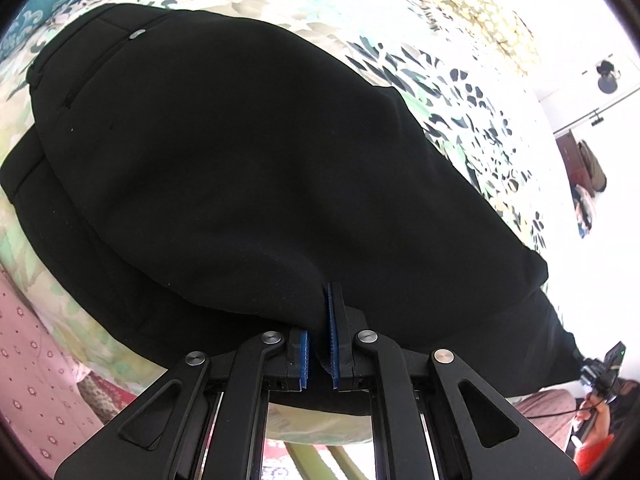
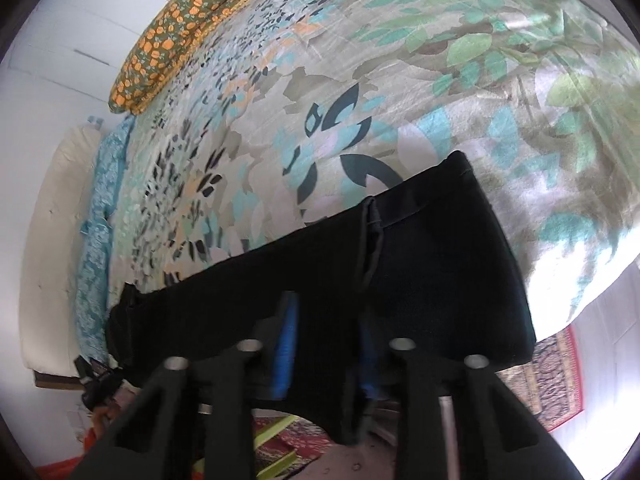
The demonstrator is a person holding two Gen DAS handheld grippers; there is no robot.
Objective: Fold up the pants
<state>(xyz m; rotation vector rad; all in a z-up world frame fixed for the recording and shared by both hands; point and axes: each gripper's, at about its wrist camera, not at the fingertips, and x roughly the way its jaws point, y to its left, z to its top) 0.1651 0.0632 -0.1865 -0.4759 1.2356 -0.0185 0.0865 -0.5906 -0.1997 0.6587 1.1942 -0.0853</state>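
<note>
Blue-padded jaws of the left gripper (image 1: 320, 340) are clenched on a fold of the black pants (image 1: 240, 168), which lie spread on the floral bedspread (image 1: 400, 40). Over on the right gripper (image 2: 326, 344), jaws stand parted, pants (image 2: 420, 272) cloth between them at the bed's near edge; orange-patterned pillow (image 2: 180, 28) far back.

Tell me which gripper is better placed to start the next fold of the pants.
Left, probably: the left gripper is pinching the black pants edge, while the right gripper looks open, fabric between its fingers.
</note>
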